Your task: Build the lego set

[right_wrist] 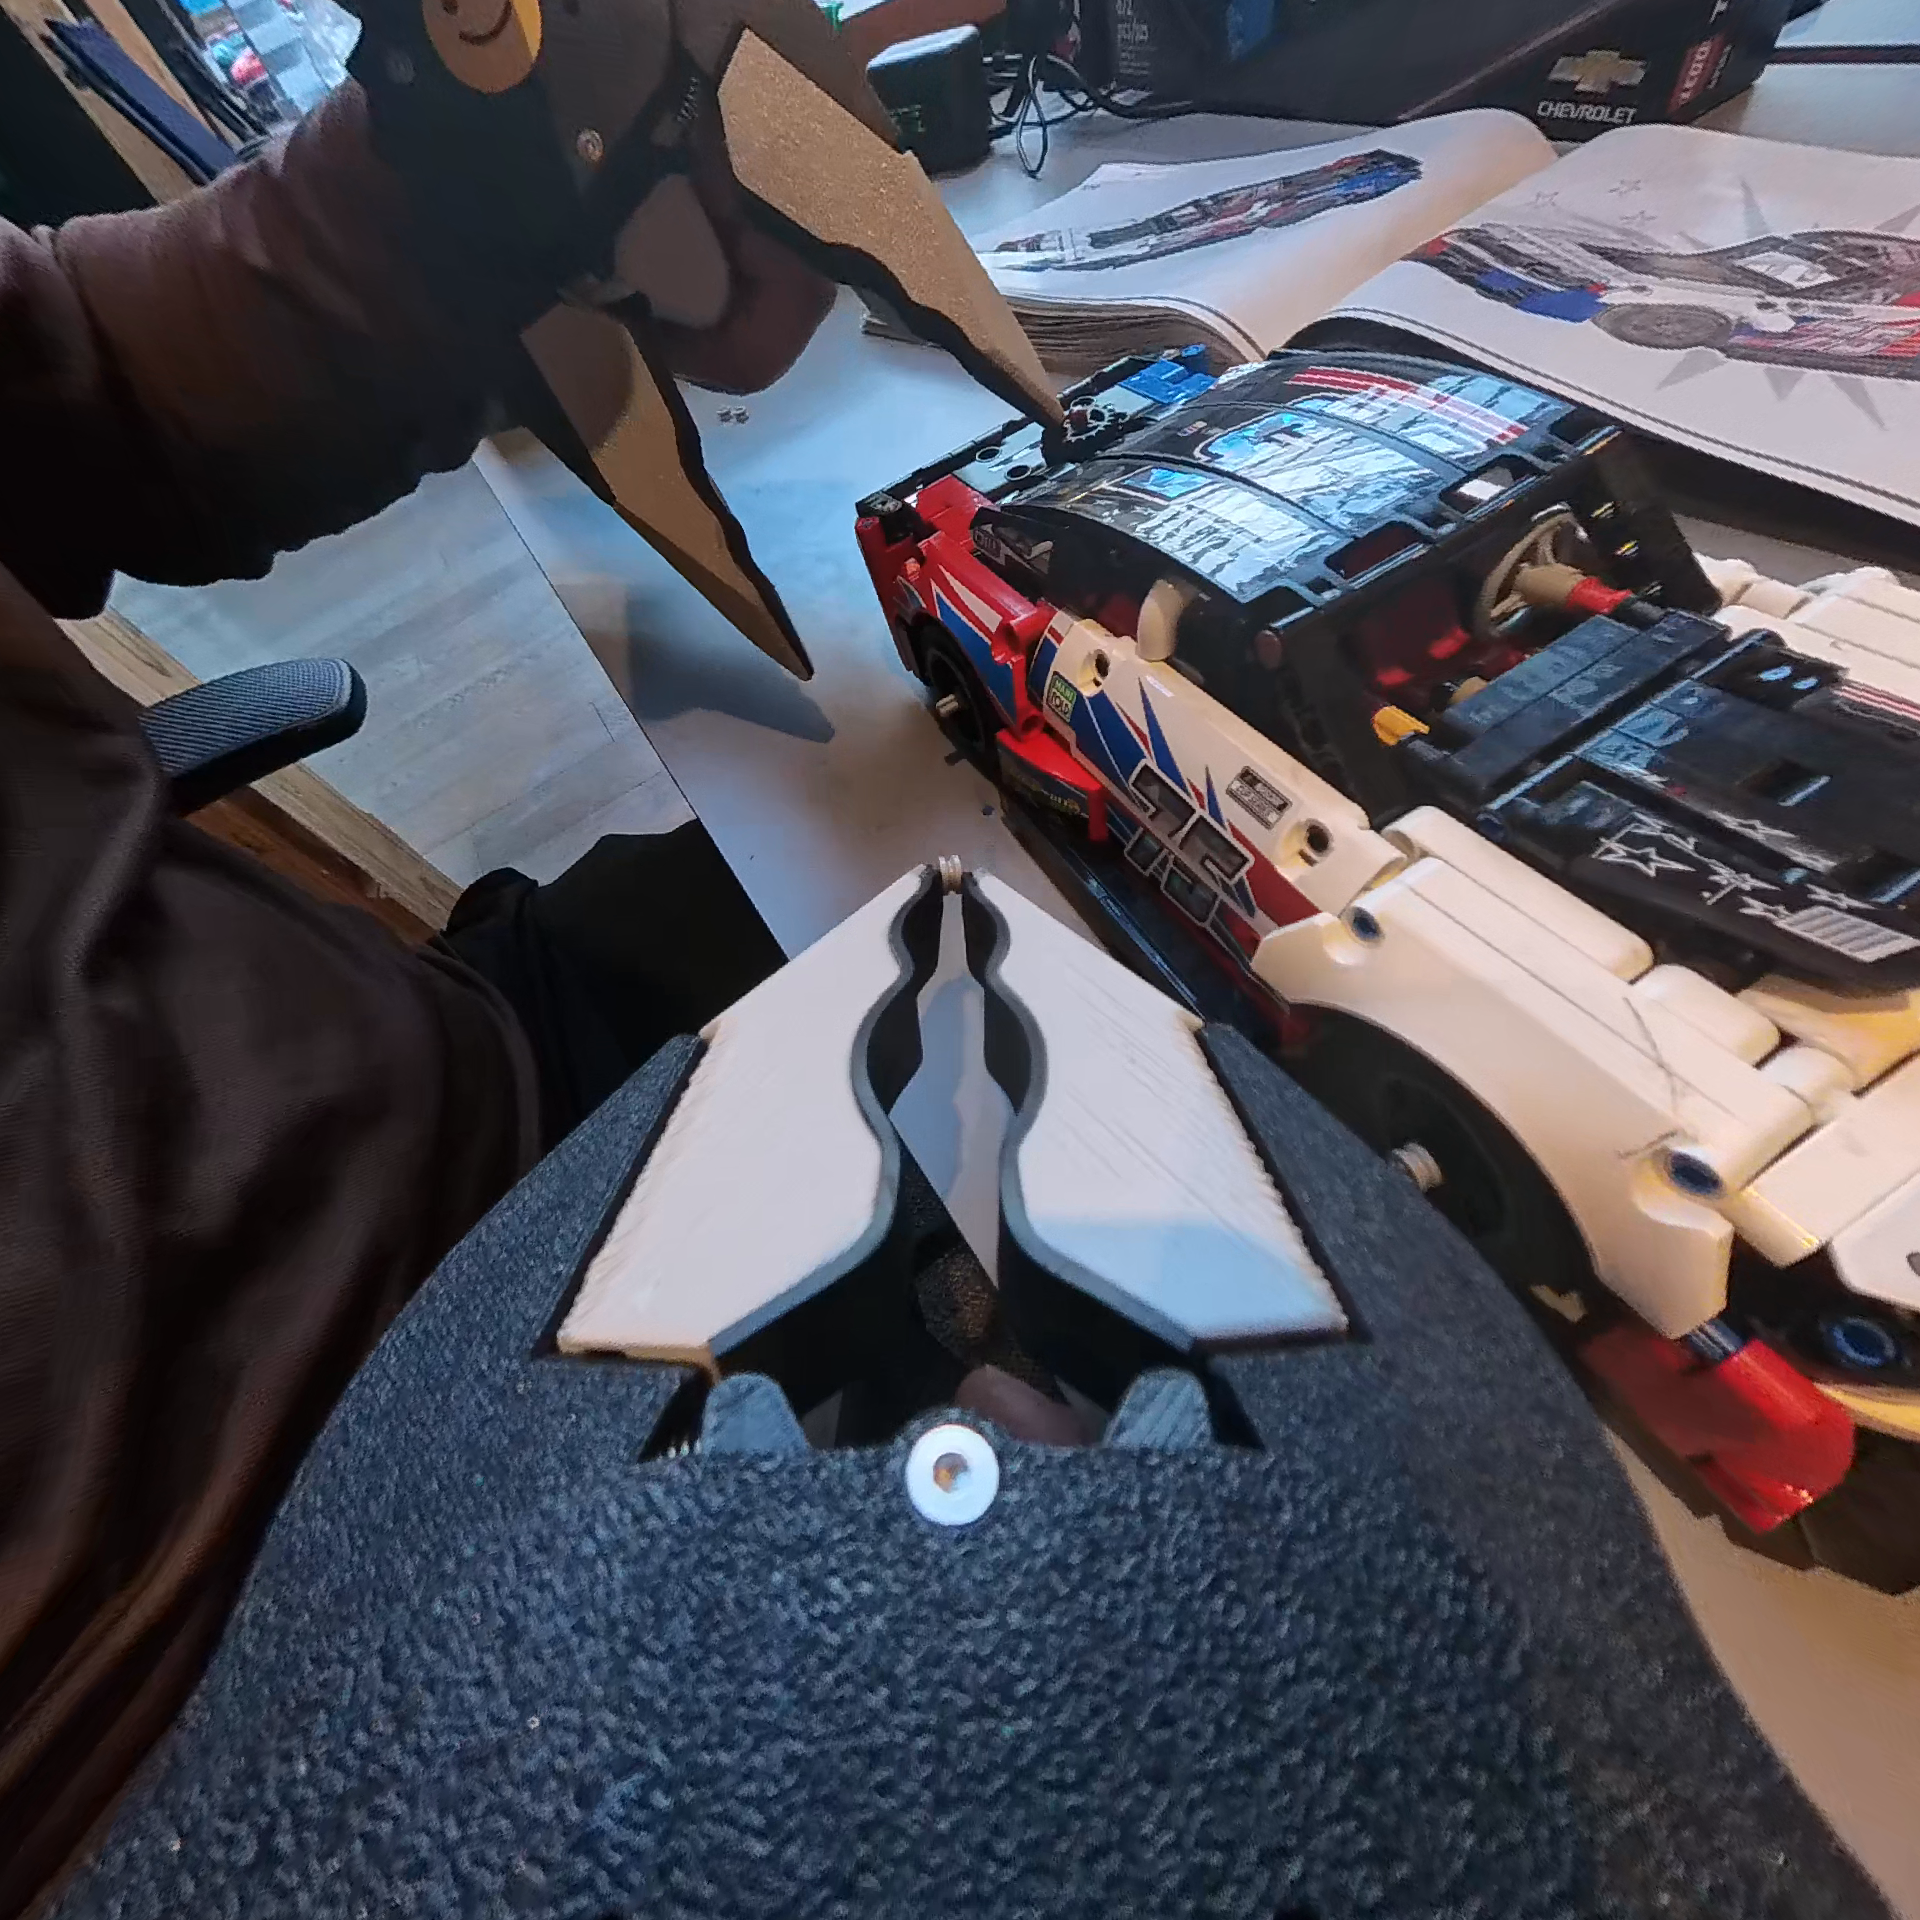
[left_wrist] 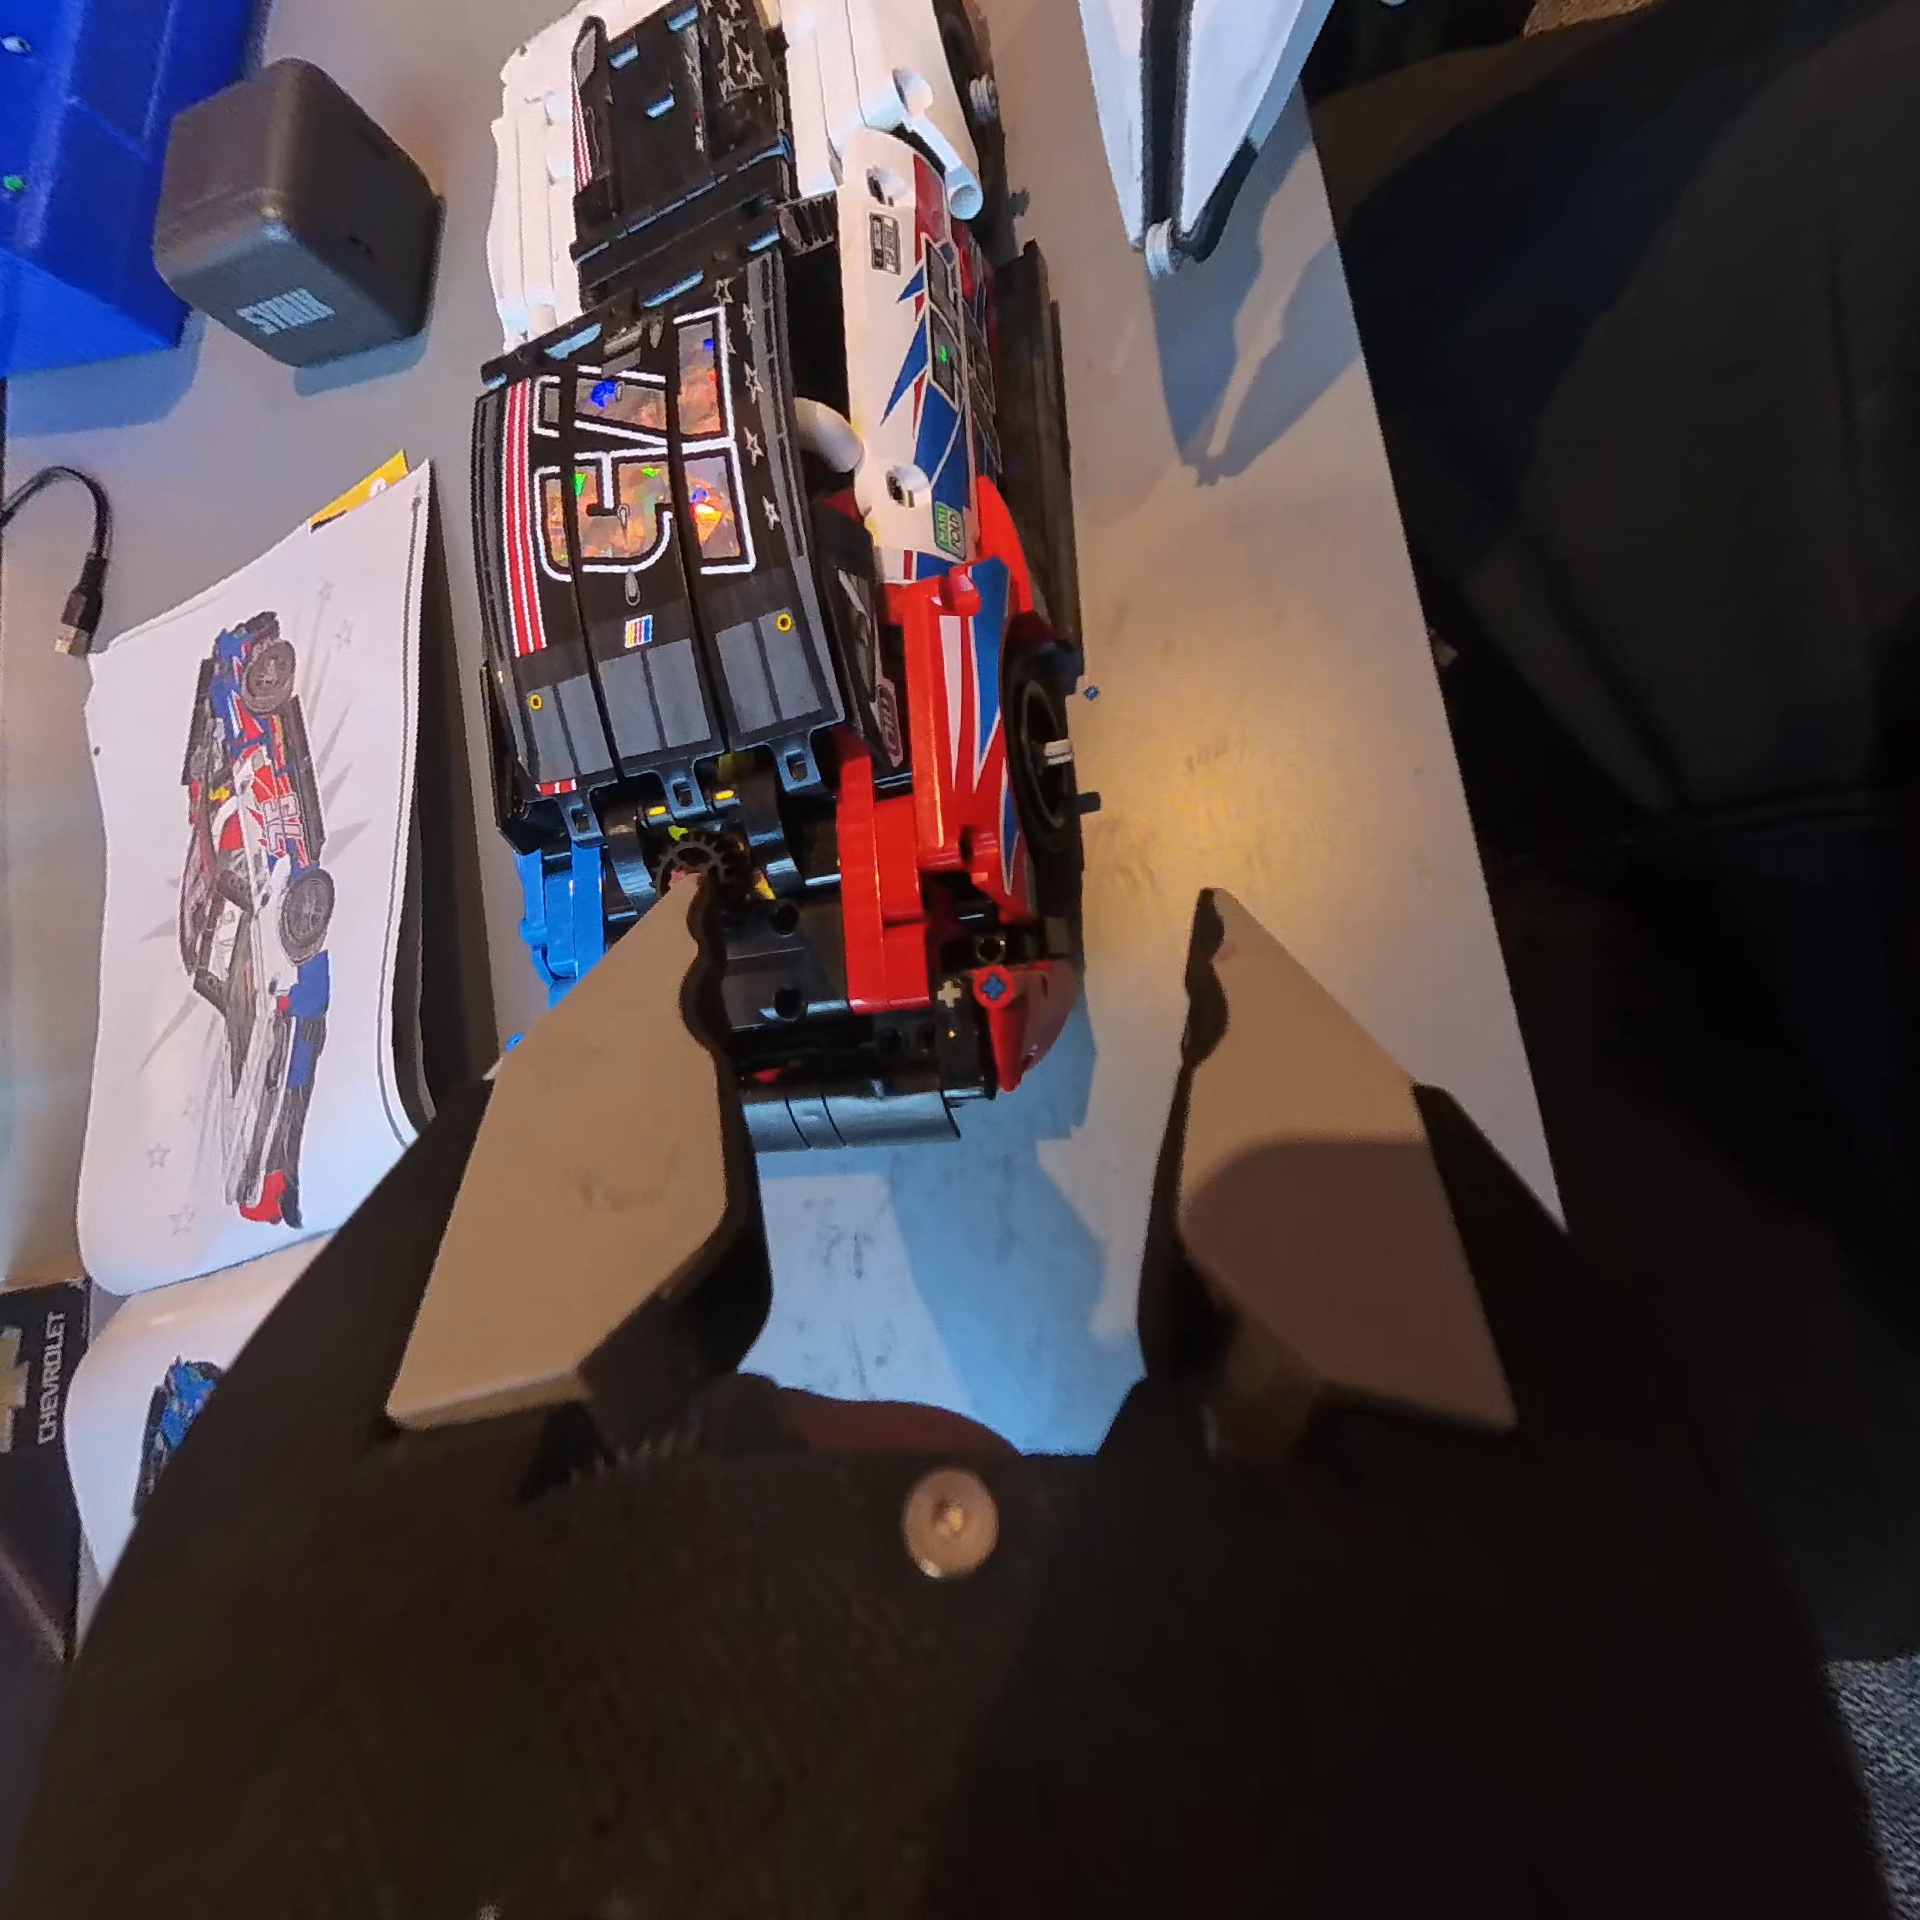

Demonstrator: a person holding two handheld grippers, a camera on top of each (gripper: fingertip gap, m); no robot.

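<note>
A: What's the surface like?

B: A pale, scuffed table over wood-look flooring. An open instruction book lies at nine o'clock of the lego car.

A: And the car?

B: Glossy plastic: black stickered roof, red rear, white front. It stands mid-table.

A: The grippers?

B: The left gripper, with matte wedge fingers, is spread wide, one tip at a black gear. The right gripper pinches a small grey piece.
</note>
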